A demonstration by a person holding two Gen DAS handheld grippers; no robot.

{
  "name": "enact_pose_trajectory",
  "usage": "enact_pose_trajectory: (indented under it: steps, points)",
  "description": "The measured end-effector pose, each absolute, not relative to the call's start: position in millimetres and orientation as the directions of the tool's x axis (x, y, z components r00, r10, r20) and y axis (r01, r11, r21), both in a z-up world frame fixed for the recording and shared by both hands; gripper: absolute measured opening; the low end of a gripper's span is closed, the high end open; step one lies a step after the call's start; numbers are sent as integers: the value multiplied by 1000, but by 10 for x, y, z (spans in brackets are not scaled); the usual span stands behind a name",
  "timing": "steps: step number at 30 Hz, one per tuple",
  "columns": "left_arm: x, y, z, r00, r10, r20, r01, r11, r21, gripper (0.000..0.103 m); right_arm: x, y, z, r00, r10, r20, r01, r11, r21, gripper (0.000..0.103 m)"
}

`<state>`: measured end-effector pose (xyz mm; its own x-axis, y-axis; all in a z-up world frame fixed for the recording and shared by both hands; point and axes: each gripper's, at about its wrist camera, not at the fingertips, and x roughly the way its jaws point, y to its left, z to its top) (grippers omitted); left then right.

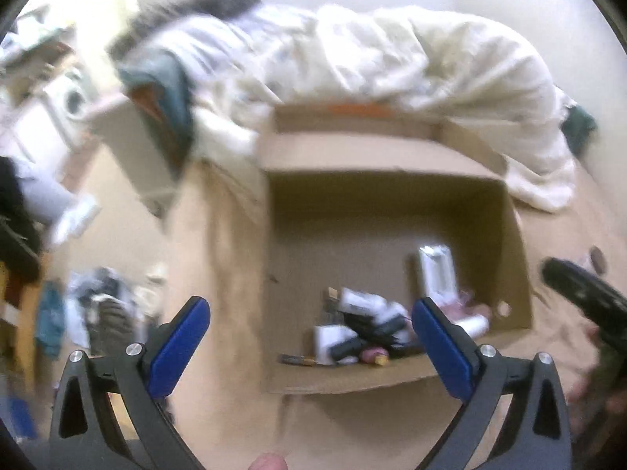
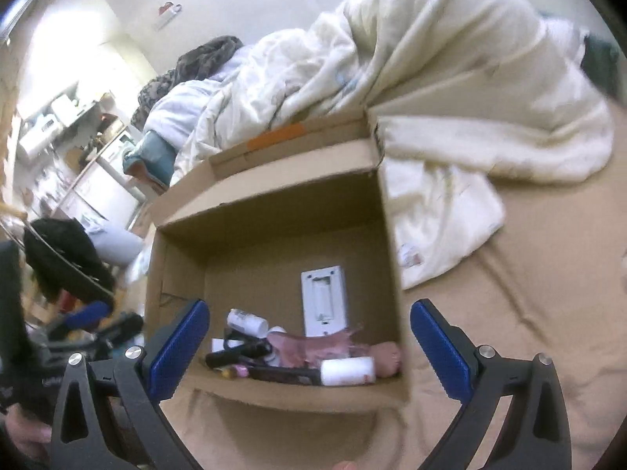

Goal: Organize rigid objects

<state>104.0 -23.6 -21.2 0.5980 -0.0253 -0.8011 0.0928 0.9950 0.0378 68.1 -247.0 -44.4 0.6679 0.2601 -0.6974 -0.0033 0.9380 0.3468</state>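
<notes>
An open cardboard box (image 1: 392,211) (image 2: 274,211) stands on a tan sheet against the bed. At its bottom lie a flat white device (image 2: 323,299) (image 1: 437,270), a white bottle (image 2: 347,371), a smaller white bottle (image 2: 247,321), a black stick-like item (image 2: 235,352), a pink crumpled piece (image 2: 313,346) and other small things. My left gripper (image 1: 311,305) hangs open above the box's near side with nothing between its blue pads. My right gripper (image 2: 309,305) is likewise open and empty over the box. Each wrist view catches the other gripper at its edge.
A white duvet (image 1: 431,51) (image 2: 431,58) is heaped on the bed behind the box and spills down to its right. A pile of clothes (image 1: 98,305) lies on the floor at the left. Shelves with clutter (image 2: 58,117) and a washing machine (image 1: 70,98) stand further left.
</notes>
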Motion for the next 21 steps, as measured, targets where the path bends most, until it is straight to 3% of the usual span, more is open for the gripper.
enact_pose_trajectory:
  steps: [11, 21]
  points:
    - [402, -118, 214, 700, -7, -714, 94, 992, 83, 103, -94, -2393, 124, 757, 196, -623, -51, 969, 243, 103]
    - [59, -45, 187, 742, -86, -665, 142, 989, 30, 103, -383, -2302, 68, 839, 109, -534, -32, 988, 151, 103]
